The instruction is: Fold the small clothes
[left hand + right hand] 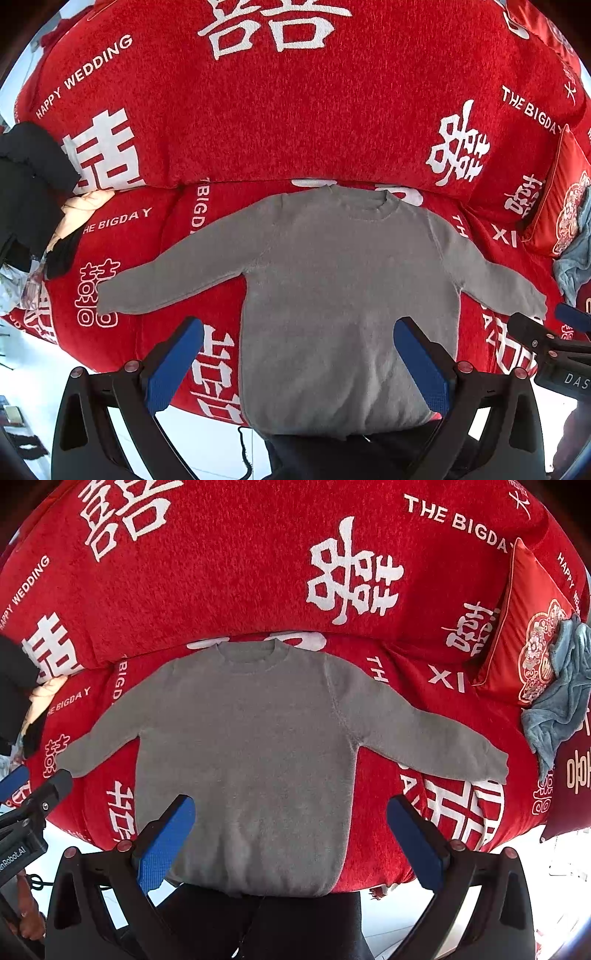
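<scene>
A small grey knit sweater (343, 295) (251, 746) lies flat and face up on a red sofa seat, both sleeves spread out to the sides and its hem at the front edge. My left gripper (299, 332) hovers open above the sweater's lower left part, nothing between its blue pads. My right gripper (291, 808) hangs open over the lower right part of the sweater, also holding nothing. The right gripper (554, 332) shows at the right edge of the left wrist view, near the right sleeve cuff; the left gripper (33, 797) shows at the left edge of the right wrist view.
The sofa wears a red cover (295, 110) with white characters. Dark and cream clothes (33, 192) are piled at the left end. A red cushion (524, 642) and a blue-grey fleece (561, 694) sit at the right end. Pale floor (207, 443) lies below the seat edge.
</scene>
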Demonstrator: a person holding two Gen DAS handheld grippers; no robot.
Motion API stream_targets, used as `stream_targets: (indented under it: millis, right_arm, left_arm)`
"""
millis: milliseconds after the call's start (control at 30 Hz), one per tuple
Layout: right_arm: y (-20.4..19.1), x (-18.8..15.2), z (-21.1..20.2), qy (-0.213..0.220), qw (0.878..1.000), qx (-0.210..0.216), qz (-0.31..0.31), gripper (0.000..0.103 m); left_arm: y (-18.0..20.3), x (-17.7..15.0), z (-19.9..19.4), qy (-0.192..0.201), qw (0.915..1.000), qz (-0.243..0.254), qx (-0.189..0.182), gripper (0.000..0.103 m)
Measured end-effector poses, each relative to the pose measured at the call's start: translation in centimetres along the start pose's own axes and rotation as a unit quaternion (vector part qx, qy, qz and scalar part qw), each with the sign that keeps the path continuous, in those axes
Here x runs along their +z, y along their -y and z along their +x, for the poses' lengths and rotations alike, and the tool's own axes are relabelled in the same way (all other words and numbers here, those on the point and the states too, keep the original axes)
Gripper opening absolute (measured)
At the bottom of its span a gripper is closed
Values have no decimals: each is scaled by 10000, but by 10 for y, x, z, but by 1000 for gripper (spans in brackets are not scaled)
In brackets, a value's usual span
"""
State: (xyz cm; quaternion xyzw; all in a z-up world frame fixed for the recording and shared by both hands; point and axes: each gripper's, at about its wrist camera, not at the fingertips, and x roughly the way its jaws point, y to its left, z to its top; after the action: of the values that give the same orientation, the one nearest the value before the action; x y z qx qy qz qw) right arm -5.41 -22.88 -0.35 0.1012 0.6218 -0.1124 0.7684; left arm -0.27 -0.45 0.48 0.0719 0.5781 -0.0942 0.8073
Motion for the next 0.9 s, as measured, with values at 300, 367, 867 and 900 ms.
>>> stream_targets:
  millis: [300, 367, 867, 900]
  right_arm:
    - [3, 5, 6, -93, 9999, -17, 98, 103]
    - [3, 6, 7, -108, 9999, -29, 101, 103]
    - [1, 13, 11, -216, 9997, -121, 84, 103]
    - [2, 13, 11, -218, 9996, -121, 90, 103]
  left_arm:
    - [-5, 7, 6, -14, 9999, -109, 2, 103]
    - [-5, 8, 7, -19, 9999, -117, 1, 103]
    - [-5, 13, 12, -16, 10000, -92, 11, 103]
    - [-5, 13, 12, -11, 10000, -87, 11, 103]
